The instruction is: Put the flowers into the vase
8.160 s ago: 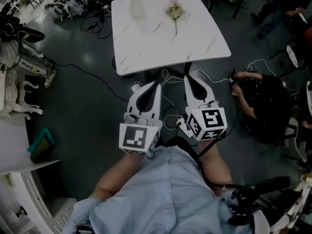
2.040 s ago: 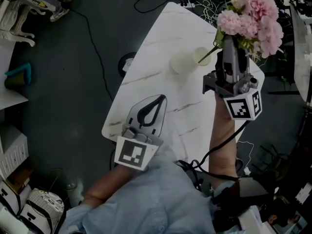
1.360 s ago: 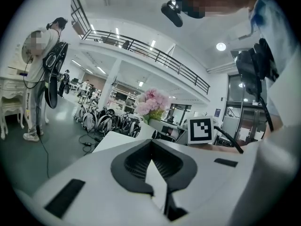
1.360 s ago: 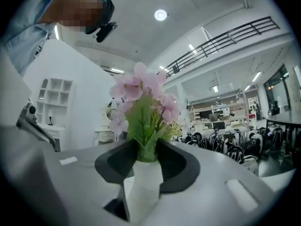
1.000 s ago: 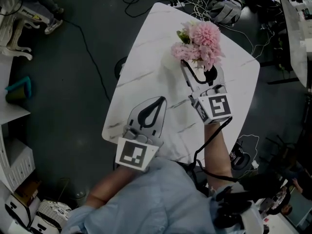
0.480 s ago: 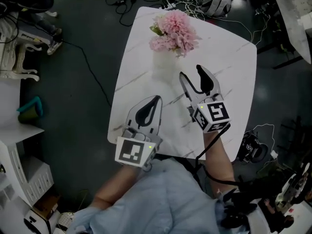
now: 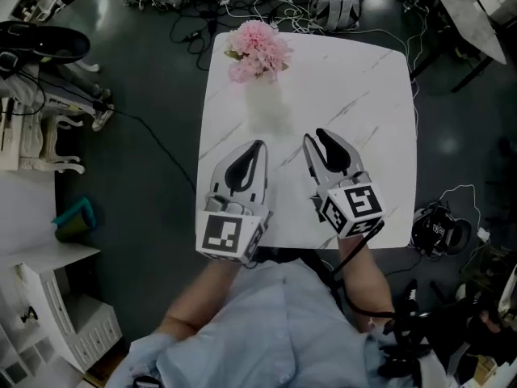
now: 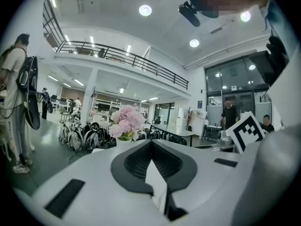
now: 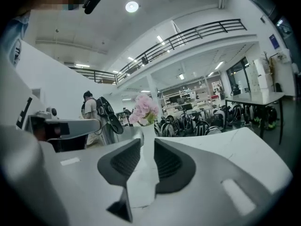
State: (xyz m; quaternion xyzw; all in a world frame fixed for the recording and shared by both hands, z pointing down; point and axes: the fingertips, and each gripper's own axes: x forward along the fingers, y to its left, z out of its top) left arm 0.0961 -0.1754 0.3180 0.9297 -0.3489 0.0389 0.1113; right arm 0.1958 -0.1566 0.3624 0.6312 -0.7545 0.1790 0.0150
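The flowers (image 7: 257,48) are a bunch of full, rounded pink blooms with a little green leaf showing beneath them. They stand with their stems down in the vase (image 7: 263,102), and the heads spread over its mouth and hide it from above. The vase is plain and pale, almost the same tone as the white, grey-veined worktop (image 7: 355,79). It stands upright near the worktop's far left corner, a little in from both edges. Seen from low down, the bunch sits straight above the vase's neck.
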